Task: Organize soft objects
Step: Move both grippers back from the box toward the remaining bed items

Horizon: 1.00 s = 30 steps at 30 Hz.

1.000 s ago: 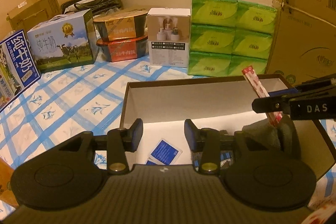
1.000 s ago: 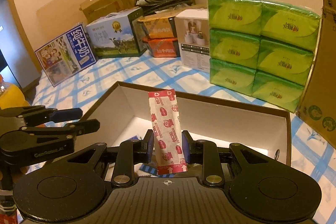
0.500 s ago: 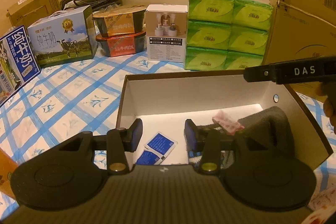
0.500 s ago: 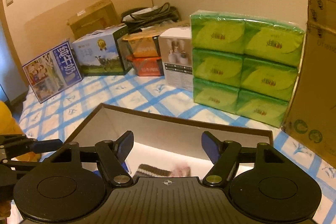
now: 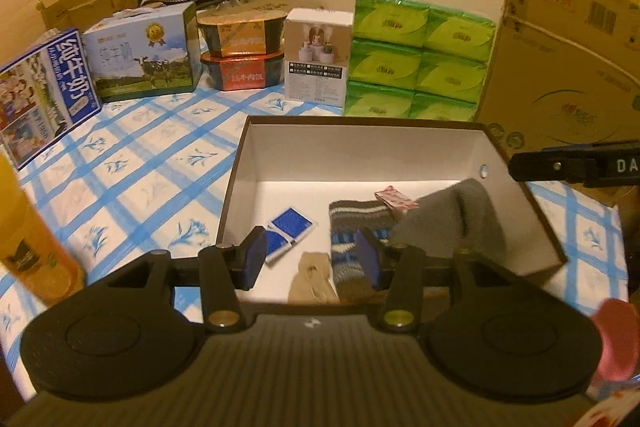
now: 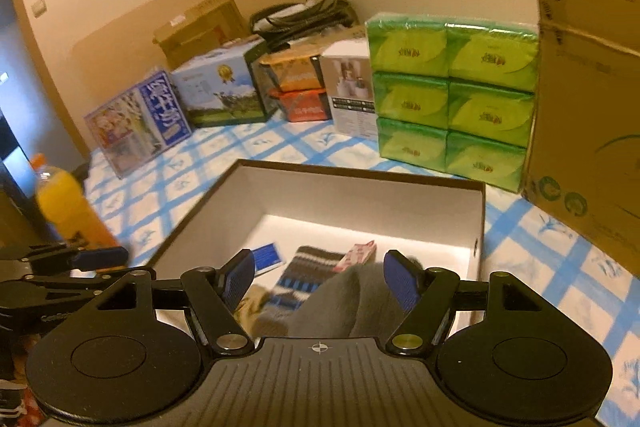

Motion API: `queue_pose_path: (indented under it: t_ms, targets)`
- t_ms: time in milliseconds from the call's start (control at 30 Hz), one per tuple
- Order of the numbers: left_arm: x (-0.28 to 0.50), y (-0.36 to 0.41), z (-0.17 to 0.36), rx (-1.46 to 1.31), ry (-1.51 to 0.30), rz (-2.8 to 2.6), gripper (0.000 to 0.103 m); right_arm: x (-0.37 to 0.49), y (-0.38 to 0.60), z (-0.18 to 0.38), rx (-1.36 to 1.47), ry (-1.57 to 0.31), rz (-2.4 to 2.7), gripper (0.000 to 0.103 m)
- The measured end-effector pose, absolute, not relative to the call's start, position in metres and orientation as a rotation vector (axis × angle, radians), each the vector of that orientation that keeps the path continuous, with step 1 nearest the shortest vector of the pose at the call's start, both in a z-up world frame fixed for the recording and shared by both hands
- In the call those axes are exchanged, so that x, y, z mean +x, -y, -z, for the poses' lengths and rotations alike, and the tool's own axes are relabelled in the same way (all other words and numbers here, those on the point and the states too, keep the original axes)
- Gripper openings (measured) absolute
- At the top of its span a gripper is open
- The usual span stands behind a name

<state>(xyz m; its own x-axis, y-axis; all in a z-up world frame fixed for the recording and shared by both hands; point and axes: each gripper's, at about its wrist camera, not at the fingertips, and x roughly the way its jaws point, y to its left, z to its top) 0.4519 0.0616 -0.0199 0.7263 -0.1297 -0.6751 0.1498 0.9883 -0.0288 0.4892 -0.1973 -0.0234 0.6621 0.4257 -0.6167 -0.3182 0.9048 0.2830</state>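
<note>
Over the open box (image 5: 516, 179), both grippers are held empty.
Socks (image 5: 356, 223), a grey cloth (image 5: 452, 211) and a red packet (image 5: 394, 197) are already laid inside; the left gripper (image 5: 312, 259) is opening, the right gripper (image 6: 319, 273) is spread; further items cannot be seen.

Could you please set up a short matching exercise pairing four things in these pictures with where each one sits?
Things:
1. blue sachets
2. red-and-white packet
3. green tissue packs
4. orange drink bottle

Places:
A. stacked behind the box, by the wall
B. outside the box, off to its left
C. on the box floor, left of the socks
D. resting on the socks

Pairs: 1-C, 2-D, 3-A, 4-B
</note>
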Motion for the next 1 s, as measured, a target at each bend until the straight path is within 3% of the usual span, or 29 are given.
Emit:
queue_pose_path:
  t_ms: [467, 1000]
  targets:
    - [0.327, -0.039, -0.033, -0.022, -0.729, 0.167, 0.053, 0.353, 0.213, -0.019, 0.168, -0.636, -0.449, 0.071]
    - [0.218, -0.02, -0.02, -0.088, -0.763, 0.142, 0.055, 0.237, 0.222, -0.004, 0.167, -0.703, -0.418, 0.071]
